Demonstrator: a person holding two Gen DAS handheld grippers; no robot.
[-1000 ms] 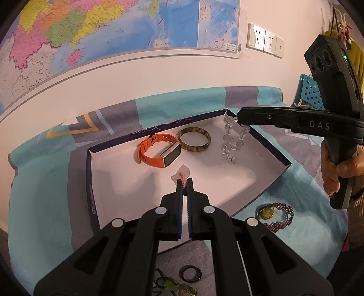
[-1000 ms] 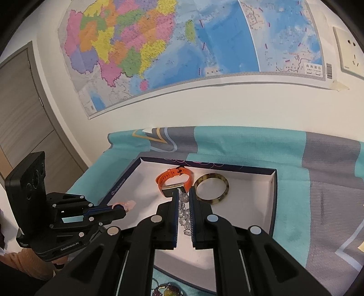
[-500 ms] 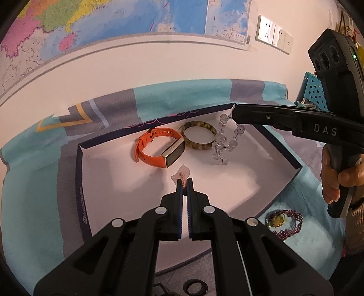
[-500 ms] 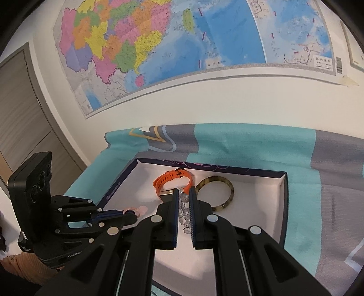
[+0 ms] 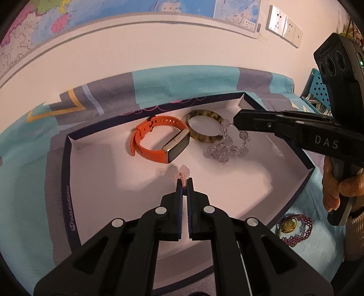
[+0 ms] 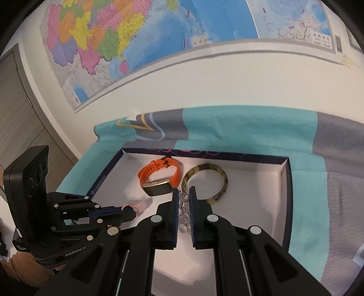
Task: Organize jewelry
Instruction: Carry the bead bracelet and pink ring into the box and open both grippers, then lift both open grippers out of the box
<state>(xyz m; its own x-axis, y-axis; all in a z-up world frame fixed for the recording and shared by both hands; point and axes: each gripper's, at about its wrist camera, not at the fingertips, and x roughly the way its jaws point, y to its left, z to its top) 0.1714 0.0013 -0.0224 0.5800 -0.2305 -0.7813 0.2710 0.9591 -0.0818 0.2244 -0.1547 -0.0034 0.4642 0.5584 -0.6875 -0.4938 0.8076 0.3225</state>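
left wrist view: left gripper [image 5: 184, 182] over the middle of the white tray [image 5: 70, 189], jaws pinched nearly together on a small pink charm [image 5: 183, 172] that sticks out past the tips. orange watch [image 5: 157, 142] lies toward the tray's far side, its face turned toward the camera. tortoiseshell bangle [image 5: 202, 125] just beside it on the right, the two touching or nearly so. right gripper [image 5: 236, 118] reaches in from the right edge, held in a hand [image 5: 339, 189]; clear bead bracelet [image 5: 225, 145] hangs from its tip, upper beads lying over the bangle's rim, lower loop resting on the tray floor. purple bead necklace [image 5: 295, 227] with a yellow-green pendant lies outside the tray on the teal cloth [image 5: 182, 79], near the tray's right corner. wall map [image 5: 68, 18] and sockets [image 5: 284, 25] behind.

right wrist view: right gripper [image 6: 183, 193] jaws narrow, closed on the bead bracelet [image 6: 183, 209], beads showing between the fingers. watch [image 6: 159, 175] and bangle [image 6: 204, 179] just beyond the tips, inside the tray [image 6: 286, 195]. left gripper [image 6: 134, 208] low at left, pinching the charm [image 6: 140, 206] over the tray's left part.
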